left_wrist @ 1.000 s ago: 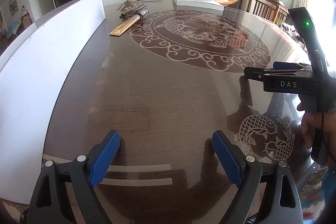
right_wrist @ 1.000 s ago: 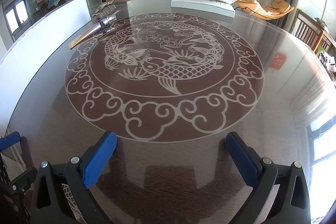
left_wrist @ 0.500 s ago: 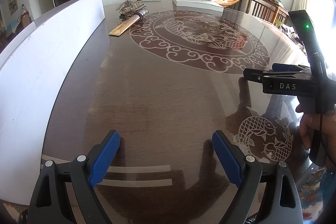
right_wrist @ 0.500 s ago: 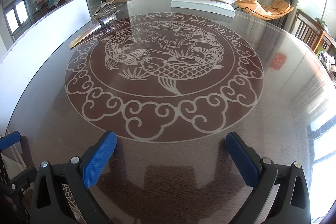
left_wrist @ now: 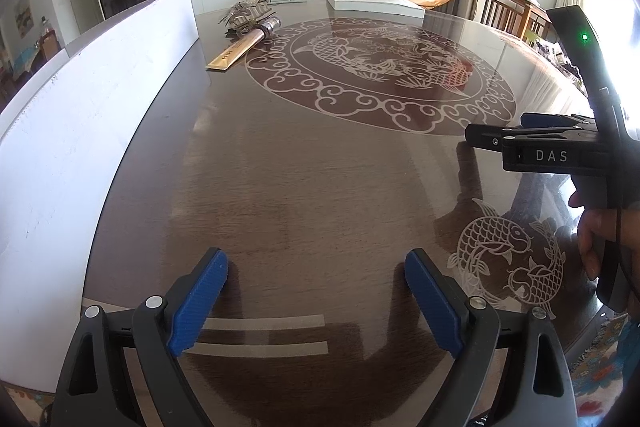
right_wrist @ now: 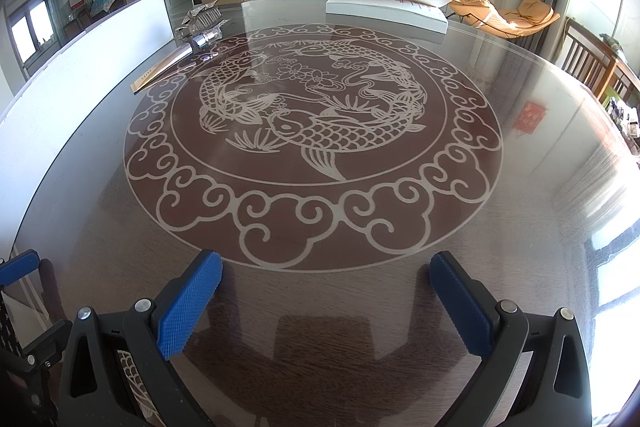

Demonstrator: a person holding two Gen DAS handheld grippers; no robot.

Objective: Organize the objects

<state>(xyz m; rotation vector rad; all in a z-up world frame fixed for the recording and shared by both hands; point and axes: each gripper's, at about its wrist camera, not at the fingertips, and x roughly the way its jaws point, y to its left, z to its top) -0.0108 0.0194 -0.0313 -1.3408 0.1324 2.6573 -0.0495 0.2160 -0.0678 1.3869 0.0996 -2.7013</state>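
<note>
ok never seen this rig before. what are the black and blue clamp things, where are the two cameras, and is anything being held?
There is no robot arm here. A person holds a handheld two-finger tool in each hand, and each tool carries a fisheye camera that looks forward along its fingers.

The left wrist view shows the left tool at the bottom, with black arms and blue pads. At its right edge you see the right tool from the side, with the person's hand on its grip. The right wrist view shows that same right tool from its own camera.

Both stand open and hold nothing.

Below is a glossy dark table with a fish pattern. At its far left lie a long gold box, a silvery cylinder and a crinkled silvery bundle. A flat white box sits at the far side.
</note>
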